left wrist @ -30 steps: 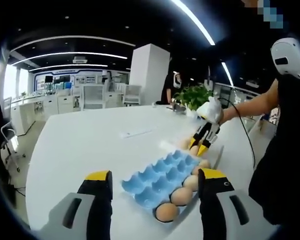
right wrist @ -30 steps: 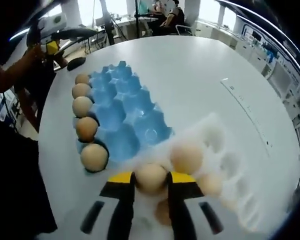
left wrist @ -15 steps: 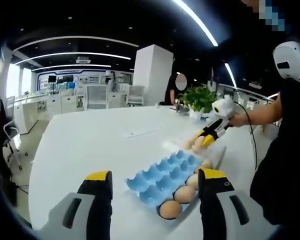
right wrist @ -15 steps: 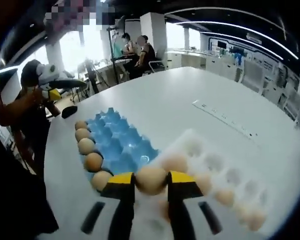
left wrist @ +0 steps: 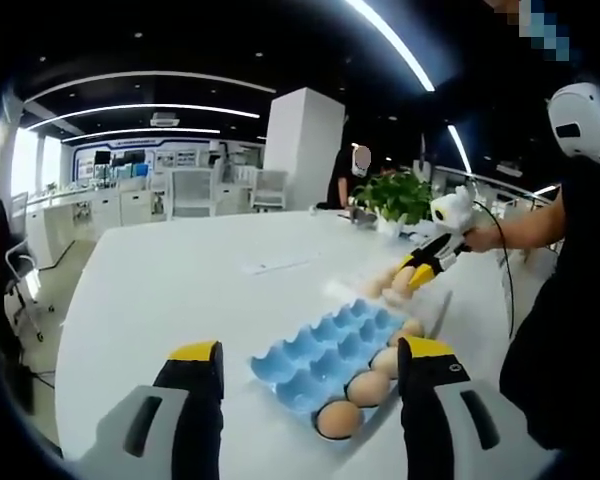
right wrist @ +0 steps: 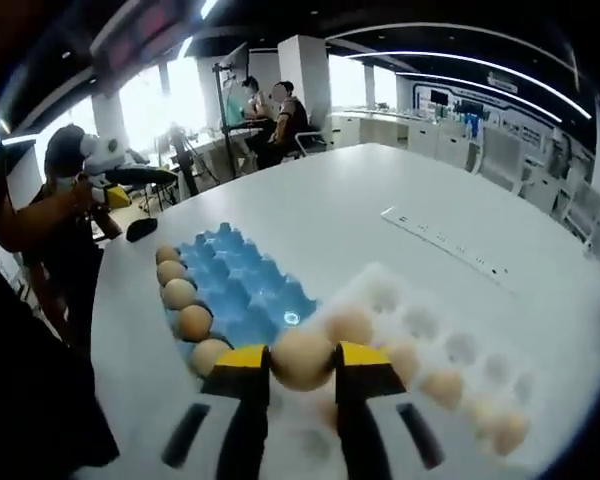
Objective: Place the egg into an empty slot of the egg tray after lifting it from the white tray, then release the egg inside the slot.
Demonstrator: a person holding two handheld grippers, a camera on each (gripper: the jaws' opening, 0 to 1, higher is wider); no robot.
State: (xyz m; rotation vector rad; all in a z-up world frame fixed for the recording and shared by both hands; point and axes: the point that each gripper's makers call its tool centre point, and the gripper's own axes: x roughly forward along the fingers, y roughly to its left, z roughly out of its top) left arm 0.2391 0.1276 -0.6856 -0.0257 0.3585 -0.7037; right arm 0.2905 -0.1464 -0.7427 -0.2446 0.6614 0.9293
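Fingers of our right gripper (right wrist: 302, 362) clamp a tan egg (right wrist: 301, 357) above the white plastic tray (right wrist: 450, 352), beside the blue moulded egg tray (right wrist: 242, 288); left gripper (left wrist: 308, 352) fingers apart.

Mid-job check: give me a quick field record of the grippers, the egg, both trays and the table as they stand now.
right gripper: jaws shut on the egg, above the white tray
left gripper: jaws open, holding nothing
blue egg tray: five eggs in one edge row, other slots empty
white tray: several eggs in it
table: white, holds both trays side by side
step: egg not yet in a blue slot
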